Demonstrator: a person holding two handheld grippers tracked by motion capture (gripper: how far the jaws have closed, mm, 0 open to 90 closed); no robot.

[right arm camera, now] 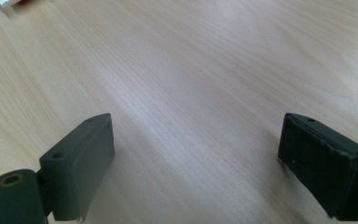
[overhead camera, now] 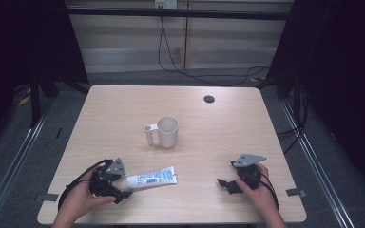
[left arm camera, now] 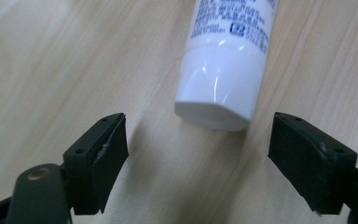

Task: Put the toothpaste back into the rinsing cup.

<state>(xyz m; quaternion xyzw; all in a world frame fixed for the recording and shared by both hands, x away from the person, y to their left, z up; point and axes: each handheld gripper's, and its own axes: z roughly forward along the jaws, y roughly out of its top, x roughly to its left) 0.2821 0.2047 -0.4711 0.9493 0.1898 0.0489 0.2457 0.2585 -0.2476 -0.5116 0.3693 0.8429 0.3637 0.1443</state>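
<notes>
In the high view the white tube point(overhead camera: 151, 178) lies flat on the light wooden counter point(overhead camera: 218, 137) in the lower middle of the frame, its length running from lower left to upper right, with its cap end toward the left tongs point(overhead camera: 122, 194) at the lower left. Those tongs sit low over the counter and point along the tube's axis, which looks like a deliberate line-up: coming in from the cap end lets the two jaws pass on either side of the narrow body instead of pushing it sideways. In the left gripper view the tube's point(left arm camera: 223, 60) white cap fills the upper middle of the frame, and the jaws stand wide apart at the lower left and lower right corners, holding nothing and stopping short of the cap with bare wood between them; the gap is clearly wider than the cap, so there is room to slide forward before closing. The white mug point(overhead camera: 165, 131) stands upright in the centre of the high view, handle turned to the left of the frame, well apart from the tube and probably the place it is meant to go. The right tongs point(overhead camera: 224, 183) rest at the lower right, near the counter's front edge and well away from both things, seemingly waiting. In the right gripper view their jaws are also spread apart over bare wood grain, empty.
</notes>
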